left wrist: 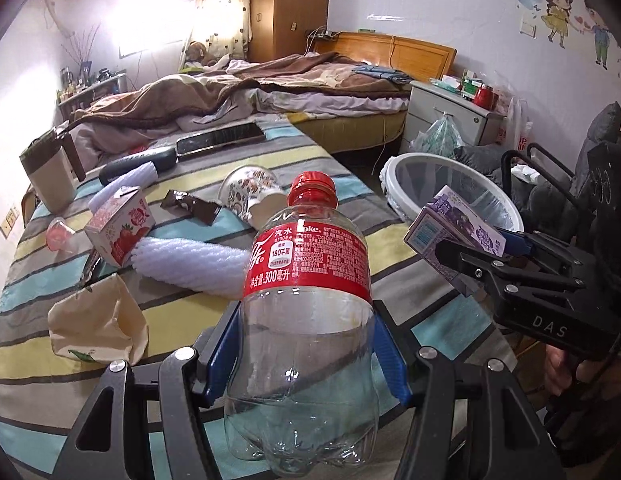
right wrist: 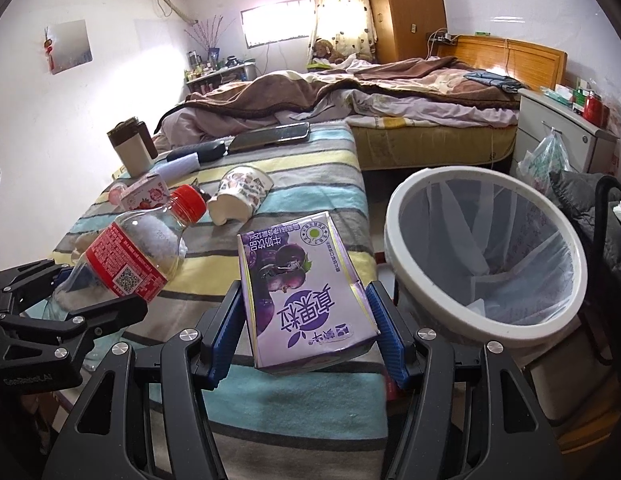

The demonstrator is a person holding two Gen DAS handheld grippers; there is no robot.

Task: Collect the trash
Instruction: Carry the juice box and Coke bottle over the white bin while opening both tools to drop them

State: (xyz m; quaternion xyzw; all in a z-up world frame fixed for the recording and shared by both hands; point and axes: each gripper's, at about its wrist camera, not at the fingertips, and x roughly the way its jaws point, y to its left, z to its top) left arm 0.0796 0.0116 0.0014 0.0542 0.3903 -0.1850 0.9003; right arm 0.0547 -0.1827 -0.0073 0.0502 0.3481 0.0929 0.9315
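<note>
Bedroom clutter fills the background: an unmade bed point(right wrist: 390, 92) at twelve o'clock, and nearer, a striped table point(right wrist: 310, 184) strewn with rubbish. At three o'clock in the right wrist view stands a white bin point(right wrist: 426, 292) lined with a clear bag, just beside the table's edge. Both tools are loaded and lifted clear of the cloth, so the step in hand looks like the carry to the bin. The left gripper point(left wrist: 306, 354) is clenched around the lower body of an empty clear bottle point(left wrist: 306, 280) with a red cap; its red label shows part of "Coke", "300" and "180" among Chinese print. The right gripper point(right wrist: 306, 324) grasps a purple drink carton point(right wrist: 302, 284) by its sides, large Chinese characters upside down across the face and a grape picture above them. Next, I judge, each tool must swing toward three o'clock, stop over the bin's mouth and let go, the carton first since it is nearer. Left on the table are a strawberry carton point(left wrist: 120, 232), a patterned paper cup point(left wrist: 250, 196) lying on its side at eleven o'clock of the bottle, and a crumpled paper bag point(left wrist: 98, 324).
</note>
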